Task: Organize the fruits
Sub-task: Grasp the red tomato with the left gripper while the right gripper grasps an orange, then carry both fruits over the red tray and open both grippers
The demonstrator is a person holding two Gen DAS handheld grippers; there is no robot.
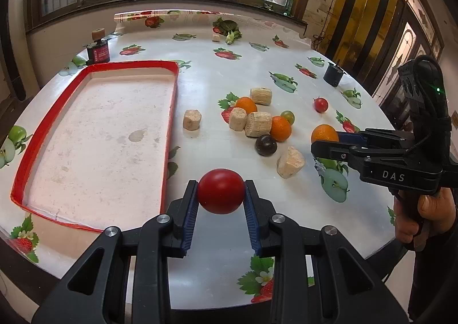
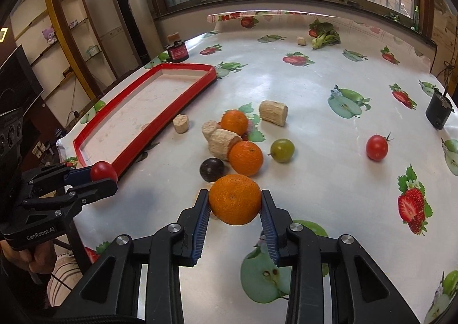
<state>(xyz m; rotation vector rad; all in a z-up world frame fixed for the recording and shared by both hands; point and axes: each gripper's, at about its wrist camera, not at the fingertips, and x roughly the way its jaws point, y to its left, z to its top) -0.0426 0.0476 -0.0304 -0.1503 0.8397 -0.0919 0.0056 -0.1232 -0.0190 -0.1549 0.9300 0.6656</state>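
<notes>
My left gripper [image 1: 221, 195] is shut on a red tomato [image 1: 221, 191], held just right of the red-rimmed tray [image 1: 171, 112] near its front corner. My right gripper [image 2: 234, 204] is shut on an orange [image 2: 234, 198], lifted above the tablecloth. In the left wrist view that right gripper [image 1: 326, 144] shows from the side with its orange [image 1: 324, 133]. The left gripper [image 2: 104, 174] and its tomato [image 2: 101, 170] appear at the tray's near corner in the right wrist view. On the table lie two oranges [image 2: 246, 158], a dark plum [image 2: 211, 169], a green tomato [image 2: 282, 150] and a small red tomato [image 2: 377, 147].
Several pale wooden cylinder blocks [image 2: 221, 142] lie mixed among the fruit. A red-labelled jar [image 2: 178, 52] stands behind the tray, a dark cup [image 2: 438, 112] at the far right, and a green vegetable [image 2: 325, 35] near the back edge. The tray [image 2: 137, 135] holds nothing.
</notes>
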